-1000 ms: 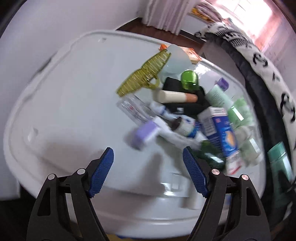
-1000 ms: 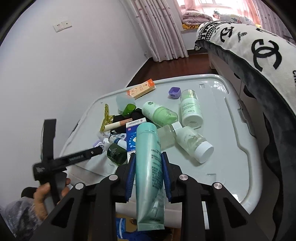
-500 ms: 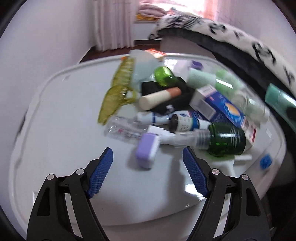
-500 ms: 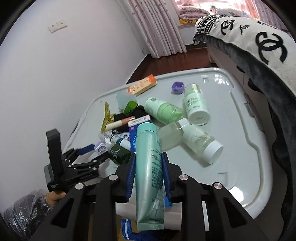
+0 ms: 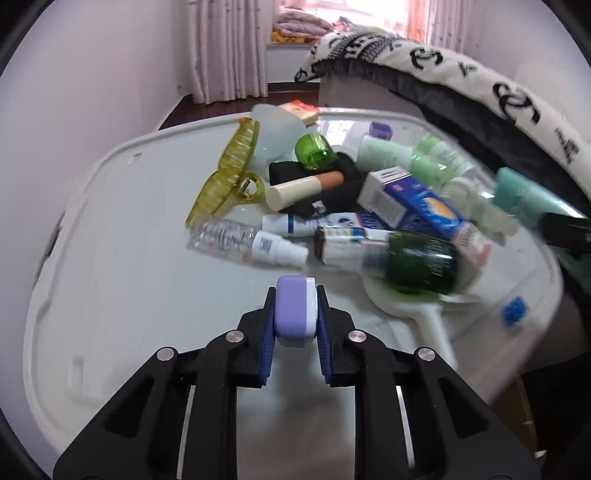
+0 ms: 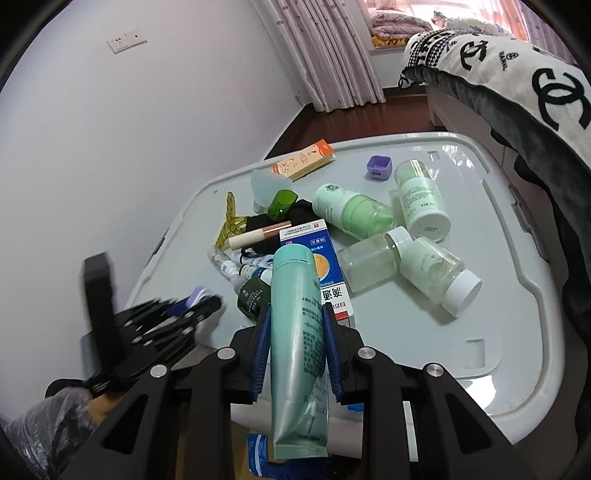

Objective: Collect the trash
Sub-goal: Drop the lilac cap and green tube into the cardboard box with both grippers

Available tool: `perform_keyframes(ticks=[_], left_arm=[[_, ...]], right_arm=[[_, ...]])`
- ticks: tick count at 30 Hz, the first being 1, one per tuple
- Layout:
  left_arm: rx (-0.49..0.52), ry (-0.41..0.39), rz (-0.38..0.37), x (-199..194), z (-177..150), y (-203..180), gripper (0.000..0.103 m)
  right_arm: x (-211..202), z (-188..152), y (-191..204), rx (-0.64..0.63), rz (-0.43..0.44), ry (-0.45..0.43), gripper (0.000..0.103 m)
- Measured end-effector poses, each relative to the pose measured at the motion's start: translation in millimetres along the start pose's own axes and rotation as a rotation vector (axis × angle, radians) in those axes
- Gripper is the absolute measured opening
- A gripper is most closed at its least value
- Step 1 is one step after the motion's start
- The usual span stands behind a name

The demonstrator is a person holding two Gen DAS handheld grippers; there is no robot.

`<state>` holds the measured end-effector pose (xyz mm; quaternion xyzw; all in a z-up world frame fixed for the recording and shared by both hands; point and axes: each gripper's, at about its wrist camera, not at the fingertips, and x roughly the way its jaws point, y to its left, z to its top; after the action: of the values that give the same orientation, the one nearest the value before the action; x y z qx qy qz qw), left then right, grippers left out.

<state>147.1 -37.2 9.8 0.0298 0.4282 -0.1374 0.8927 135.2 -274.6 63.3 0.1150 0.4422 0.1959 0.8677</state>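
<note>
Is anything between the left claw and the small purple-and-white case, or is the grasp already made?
Nothing is in the way: the left claw is shut on the purple-and-white case, pads on both sides. The nearest clutter, a green glass bottle and a clear spray bottle, lies beyond it.

A white wall (image 6: pixel 155 122) carries a socket plate (image 6: pixel 125 38) high up. Pink curtains (image 6: pixel 332 55) hang over a dark wood floor (image 6: pixel 354 118). To the right lies a bed (image 6: pixel 465 125) draped with a black-and-white logo blanket (image 6: pixel 517 66); folded bedding (image 5: pixel 301 27) sits by the window.
</note>
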Motion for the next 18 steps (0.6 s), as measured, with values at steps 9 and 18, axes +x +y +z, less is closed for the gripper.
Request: perform_keyframes(ticks=[9, 18], left_arm=[[-0.109, -0.009, 0.082, -117.3, -63.4, -27.3, 0.019], [-0.052, 0.147, 0.066, -118.8, -160.3, -56.4, 0.019]], right_arm=[[-40.6, -55.6, 23.2, -0.021, -0.013, -0.115, 0.027], [-64.0, -184.8, 61.9, 0.048, -0.021, -0.023, 0.027]])
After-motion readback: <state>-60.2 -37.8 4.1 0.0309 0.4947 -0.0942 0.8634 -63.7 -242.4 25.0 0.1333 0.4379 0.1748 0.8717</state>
